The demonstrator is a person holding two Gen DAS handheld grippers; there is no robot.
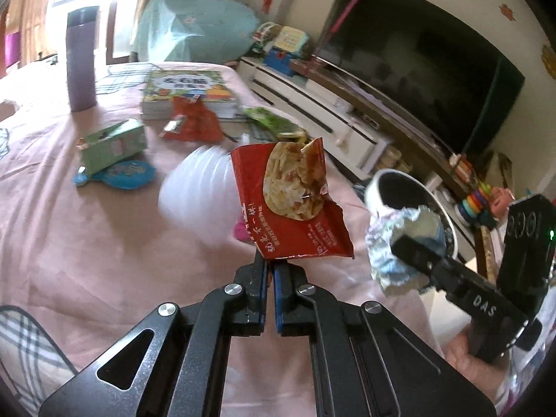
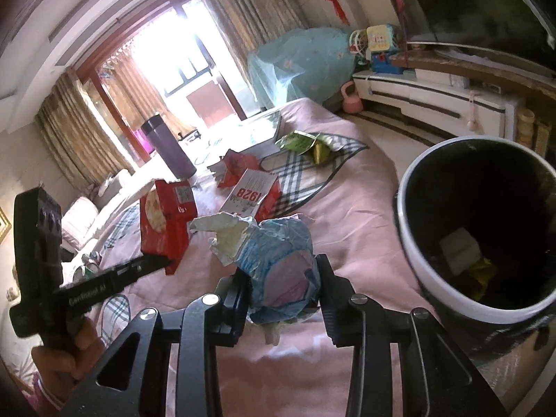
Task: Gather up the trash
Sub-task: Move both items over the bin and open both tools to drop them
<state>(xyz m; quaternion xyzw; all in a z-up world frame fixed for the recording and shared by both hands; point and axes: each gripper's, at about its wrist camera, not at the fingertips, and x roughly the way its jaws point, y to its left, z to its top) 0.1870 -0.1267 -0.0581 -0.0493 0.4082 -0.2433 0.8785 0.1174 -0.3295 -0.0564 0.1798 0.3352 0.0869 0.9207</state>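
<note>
My left gripper (image 1: 270, 260) is shut on the bottom edge of a red snack wrapper (image 1: 292, 201), held upright above the pink bedspread; the wrapper also shows in the right wrist view (image 2: 163, 222). My right gripper (image 2: 283, 278) is shut on a crumpled blue-and-white wrapper ball (image 2: 278, 260), also seen in the left wrist view (image 1: 399, 246). A white trash bin (image 2: 413, 243) with a dark inside stands just right of the ball and holds some trash; in the left wrist view the bin (image 1: 375, 191) is behind the ball.
More trash lies on the bed (image 1: 87, 243): a red wrapper (image 1: 194, 121), a green wrapper (image 1: 274, 121), a green box (image 1: 111, 146), a blue lid (image 1: 128, 173). A purple flask (image 1: 81, 59) and a book (image 1: 187, 87) stand farther back. A TV cabinet (image 1: 312, 104) runs along the right.
</note>
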